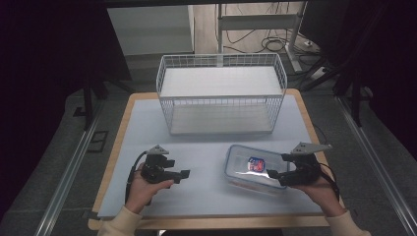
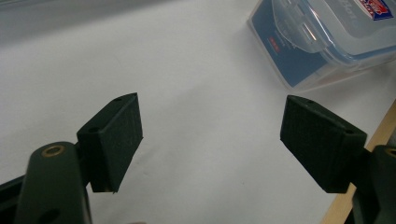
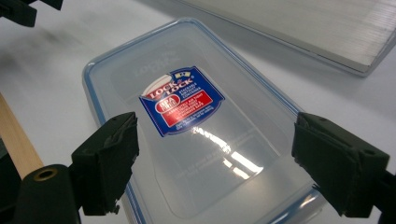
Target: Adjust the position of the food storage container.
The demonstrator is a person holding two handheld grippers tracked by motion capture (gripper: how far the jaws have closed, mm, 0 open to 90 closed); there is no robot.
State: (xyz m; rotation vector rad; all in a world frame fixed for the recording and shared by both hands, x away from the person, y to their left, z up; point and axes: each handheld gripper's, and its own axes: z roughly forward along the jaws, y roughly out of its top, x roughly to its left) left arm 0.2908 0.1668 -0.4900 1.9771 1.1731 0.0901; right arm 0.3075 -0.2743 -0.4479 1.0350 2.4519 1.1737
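High view first: a clear lidded container (image 1: 253,167) lies flat on the pale desk (image 1: 196,147), toward the person's right, with an empty white wire basket (image 1: 221,93) standing well behind it. The right hand-held gripper (image 1: 275,176) sits at the container's near right corner, while the left hand-held gripper (image 1: 183,174) rests apart to the left, pointing toward it.

Left gripper view: its jaws stand spread over bare desk, holding nothing; the container (image 2: 327,37) lies ahead, up and right.

Right gripper view: the jaws are spread wide on either side of the labelled lid (image 3: 187,107) (likely lined up to close across the box's width), not yet touching it.
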